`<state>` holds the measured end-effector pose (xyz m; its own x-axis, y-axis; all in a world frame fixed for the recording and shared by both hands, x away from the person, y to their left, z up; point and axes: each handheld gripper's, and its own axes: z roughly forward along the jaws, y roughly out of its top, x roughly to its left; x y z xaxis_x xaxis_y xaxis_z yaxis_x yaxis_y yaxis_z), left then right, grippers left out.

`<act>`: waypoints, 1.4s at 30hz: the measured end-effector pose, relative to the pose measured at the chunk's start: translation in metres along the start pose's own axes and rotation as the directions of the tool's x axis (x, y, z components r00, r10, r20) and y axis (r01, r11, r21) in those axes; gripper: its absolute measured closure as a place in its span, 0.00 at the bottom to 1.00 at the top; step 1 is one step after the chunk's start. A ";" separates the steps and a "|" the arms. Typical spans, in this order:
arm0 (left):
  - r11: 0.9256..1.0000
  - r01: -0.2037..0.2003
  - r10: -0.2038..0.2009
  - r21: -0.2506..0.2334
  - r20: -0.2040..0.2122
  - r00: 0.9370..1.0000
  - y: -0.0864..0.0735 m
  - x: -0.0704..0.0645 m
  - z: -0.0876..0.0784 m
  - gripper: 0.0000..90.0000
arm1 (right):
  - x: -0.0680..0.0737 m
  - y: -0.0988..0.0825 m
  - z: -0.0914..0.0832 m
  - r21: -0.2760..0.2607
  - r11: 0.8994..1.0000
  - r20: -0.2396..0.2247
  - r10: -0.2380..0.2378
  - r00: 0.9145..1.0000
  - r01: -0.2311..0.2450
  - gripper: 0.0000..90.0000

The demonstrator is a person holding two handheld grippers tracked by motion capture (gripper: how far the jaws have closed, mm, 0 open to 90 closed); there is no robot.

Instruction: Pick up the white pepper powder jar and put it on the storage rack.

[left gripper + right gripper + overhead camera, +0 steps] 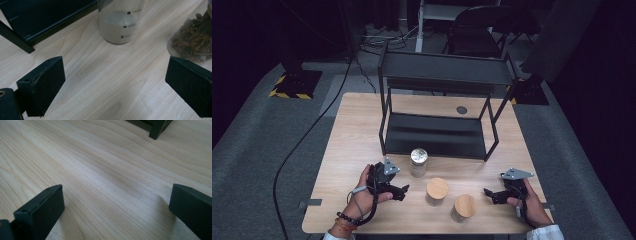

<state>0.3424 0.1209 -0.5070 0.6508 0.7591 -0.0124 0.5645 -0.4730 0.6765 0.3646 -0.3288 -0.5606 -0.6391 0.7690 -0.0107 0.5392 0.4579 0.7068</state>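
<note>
Both hands low at the table's [357,125] near edge. Left gripper [398,190] spread wide, nothing in it, nosing toward the metal-lidded jar [418,162], which stands just in front of the black rack [437,135]. Right gripper [490,194] also wide, empty, w/ bare wood between its jaws. Two wood-lidded jars [437,191] sit between the hands. Glass, so prob. slick, rigid, breakable; the powder inside adds some weight. I'd take it mid-body, below the lid.

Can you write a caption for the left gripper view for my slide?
Open black left gripper over the light wooden table, facing a clear marked jar of pale powder.
</note>
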 end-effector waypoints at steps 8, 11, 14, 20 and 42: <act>1.000 -0.005 0.005 -0.027 0.007 1.000 0.012 0.001 0.000 0.03 | 0.000 0.000 0.000 0.000 1.000 0.000 0.000 1.000 0.000 0.00; 1.000 -0.007 0.007 -0.029 0.010 1.000 0.014 0.000 0.001 0.03 | 0.000 0.000 0.000 0.000 1.000 0.000 0.000 1.000 0.000 0.00; 1.000 -0.014 0.014 -0.028 0.011 1.000 0.017 0.000 0.002 0.03 | 0.000 0.000 0.000 0.000 1.000 0.000 0.000 1.000 0.000 0.00; 0.999 -0.018 0.019 -0.031 0.021 1.000 0.023 -0.002 0.005 0.03 | 0.000 0.000 0.000 0.000 1.000 0.000 0.000 1.000 0.000 0.00; 0.999 -0.007 0.008 -0.032 0.033 0.999 0.027 0.008 0.028 0.03 | 0.000 0.000 0.000 0.000 1.000 0.000 0.000 1.000 0.000 0.00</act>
<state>0.3773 0.1021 -0.5094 0.6718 0.7401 -0.0309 0.5435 -0.4641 0.6995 0.3646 -0.3288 -0.5607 -0.6395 0.7687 -0.0107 0.5388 0.4581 0.7070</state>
